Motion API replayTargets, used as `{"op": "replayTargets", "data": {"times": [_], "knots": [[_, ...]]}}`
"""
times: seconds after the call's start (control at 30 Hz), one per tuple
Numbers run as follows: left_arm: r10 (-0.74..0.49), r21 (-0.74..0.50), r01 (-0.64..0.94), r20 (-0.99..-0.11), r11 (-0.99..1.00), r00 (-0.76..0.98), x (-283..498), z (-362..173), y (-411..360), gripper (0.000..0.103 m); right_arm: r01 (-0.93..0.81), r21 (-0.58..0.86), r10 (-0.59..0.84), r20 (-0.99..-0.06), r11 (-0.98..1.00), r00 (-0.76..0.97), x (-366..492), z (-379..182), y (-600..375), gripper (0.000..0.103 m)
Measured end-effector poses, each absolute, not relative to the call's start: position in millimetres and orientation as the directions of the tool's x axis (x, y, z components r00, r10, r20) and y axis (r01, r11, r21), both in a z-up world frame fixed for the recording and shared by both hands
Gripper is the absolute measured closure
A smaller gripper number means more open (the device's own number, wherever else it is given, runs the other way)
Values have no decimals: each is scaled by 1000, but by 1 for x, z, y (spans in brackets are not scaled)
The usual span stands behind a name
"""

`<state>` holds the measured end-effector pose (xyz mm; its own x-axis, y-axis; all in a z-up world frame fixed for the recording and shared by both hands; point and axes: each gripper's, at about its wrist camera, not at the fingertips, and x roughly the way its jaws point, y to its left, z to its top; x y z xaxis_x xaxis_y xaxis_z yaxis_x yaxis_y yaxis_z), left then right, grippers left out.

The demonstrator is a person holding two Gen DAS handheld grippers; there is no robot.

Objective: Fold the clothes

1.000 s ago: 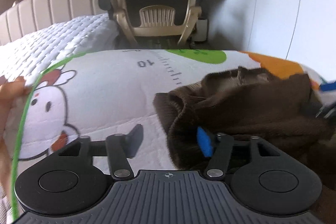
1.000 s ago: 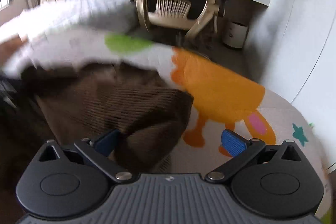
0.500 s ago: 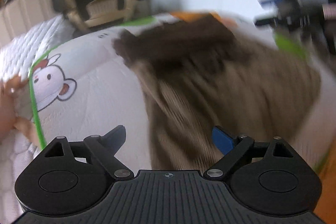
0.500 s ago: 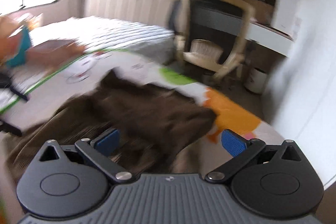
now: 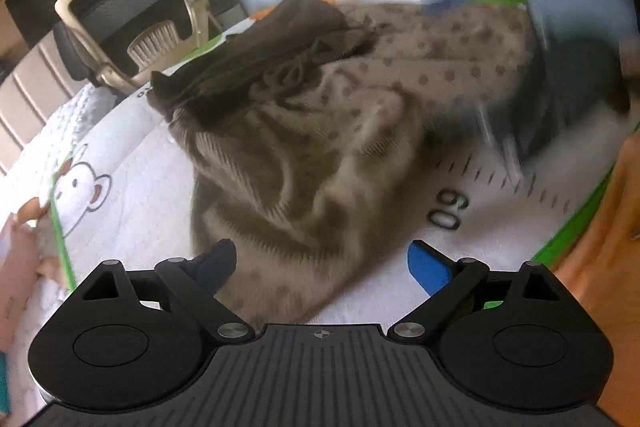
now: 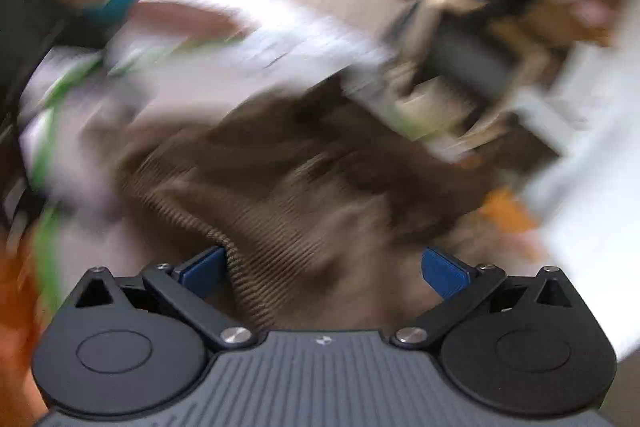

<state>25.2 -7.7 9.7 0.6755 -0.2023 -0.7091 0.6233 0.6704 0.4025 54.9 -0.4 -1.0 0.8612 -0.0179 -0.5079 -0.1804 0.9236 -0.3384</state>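
Left wrist view: the left gripper (image 5: pixel 322 263) has just been opening and its 2 jaws stand wide apart, gripping nothing. The brown garment (image 5: pixel 304 131) lies crumpled on the printed mat (image 5: pixel 132 163) just ahead of and between the fingers; the blurred right gripper (image 5: pixel 560 59) is beyond it to the right.

Right wrist view, heavily blurred: the right gripper (image 6: pixel 324 267) is spread wide, ribbed brown cloth between its pads (image 6: pixel 446 273); whether they press it I cannot tell.

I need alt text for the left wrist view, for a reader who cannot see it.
A crumpled brown garment lies on a white cartoon-print mat, beneath the open left gripper. An office chair stands behind; the right side is blurred.
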Motion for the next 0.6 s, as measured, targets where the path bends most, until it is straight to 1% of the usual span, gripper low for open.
{"op": "replayTargets", "data": {"times": [0.03,0.07,0.13,0.17,0.2,0.27,0.37,0.4,0.47,0.53,0.6], "knots": [[-165,445,597,-694,668,701,27,6,-9,6,-129,-298,-27,-468,946,883,56,12,-9,0],[-128,486,569,-676,663,726,29,2,-10,6,-130,-281,-16,-462,951,887,54,18,-14,0],[-54,572,472,-597,671,801,36,2,-10,6,-136,-248,10,-452,959,892,48,29,-23,0],[-33,589,421,-556,690,831,41,7,-8,5,-139,-231,22,-447,963,894,46,35,-28,0],[-26,579,378,-524,722,851,45,16,-4,5,-143,-214,35,-441,966,897,43,41,-33,0],[-20,533,295,-461,794,887,49,39,4,5,-226,-239,84,-488,945,869,34,31,-28,0],[-9,482,182,-339,857,941,41,76,15,5,-339,-276,142,-549,900,824,22,11,-10,0],[1,477,146,-294,867,956,35,86,19,6,-360,-297,142,-565,884,813,21,4,-3,0],[6,455,102,-229,885,973,24,106,28,6,-354,-360,95,-573,863,814,17,-7,9,0],[-29,419,121,-219,900,975,12,121,36,5,-335,-402,51,-573,852,818,17,-13,14,0],[-70,404,166,-241,899,968,4,127,39,4,-294,-417,8,-565,860,825,24,-11,7,0]]}}
